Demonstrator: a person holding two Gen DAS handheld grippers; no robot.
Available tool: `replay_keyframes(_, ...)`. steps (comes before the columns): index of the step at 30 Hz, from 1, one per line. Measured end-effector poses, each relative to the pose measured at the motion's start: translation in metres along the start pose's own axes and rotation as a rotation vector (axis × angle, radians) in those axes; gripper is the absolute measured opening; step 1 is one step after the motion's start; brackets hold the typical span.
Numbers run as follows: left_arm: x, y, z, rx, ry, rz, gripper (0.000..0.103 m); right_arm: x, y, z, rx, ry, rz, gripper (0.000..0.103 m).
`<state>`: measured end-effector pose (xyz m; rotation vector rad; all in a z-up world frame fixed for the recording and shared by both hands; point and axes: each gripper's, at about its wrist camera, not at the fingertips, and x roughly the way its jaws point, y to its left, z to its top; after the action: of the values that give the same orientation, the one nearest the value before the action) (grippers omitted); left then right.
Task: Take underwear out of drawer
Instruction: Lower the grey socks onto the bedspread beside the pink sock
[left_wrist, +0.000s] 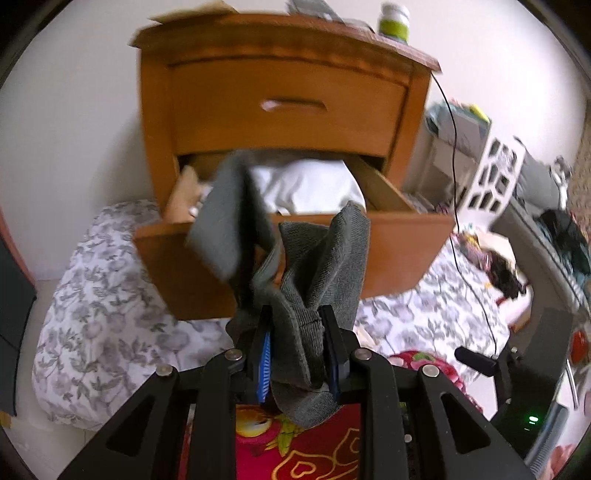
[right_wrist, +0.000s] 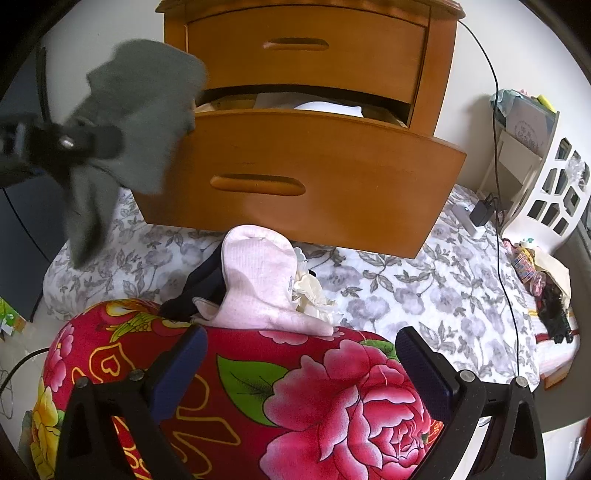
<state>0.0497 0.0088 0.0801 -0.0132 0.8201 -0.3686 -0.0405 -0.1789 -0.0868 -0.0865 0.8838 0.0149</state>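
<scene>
Here, taking the open lower drawer (right_wrist: 295, 173) of the wooden nightstand (left_wrist: 280, 92) as landmark: to its left and in front of it, the left tongs (left_wrist: 297, 332) are closed on a grey underwear (left_wrist: 295, 280), gripped by its bunched middle so both ends hang free outside the drawer. Just below the drawer front, a pink garment (right_wrist: 258, 284) lies on the red floral bedding (right_wrist: 295, 398), probably the collecting place. There the right tongs (right_wrist: 301, 354) hover wide open and empty.
</scene>
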Motion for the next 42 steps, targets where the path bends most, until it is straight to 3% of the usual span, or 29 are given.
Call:
replay_keyframes(12,0.091,-0.005,-0.02,-0.007,0.223,-0.055,0.025,0.004,-0.002,-0.001,0.006,0.011,0.008,0.103)
replay_keyframes(24,0.143,-0.005,-0.029,0.002,0.351,-0.005,0.025,0.01,-0.002,-0.002,0.004,0.028,0.007,0.103)
replay_keyframes(30,0.15,0.0,-0.034,-0.026,0.376,-0.001,0.026,0.013,-0.003,-0.003,0.002,0.041,0.006,0.103)
replay_keyframes(42,0.127,0.005,-0.034,-0.03,0.332,0.001,0.034,0.012,-0.003,-0.002,-0.009,0.037,-0.002,0.103)
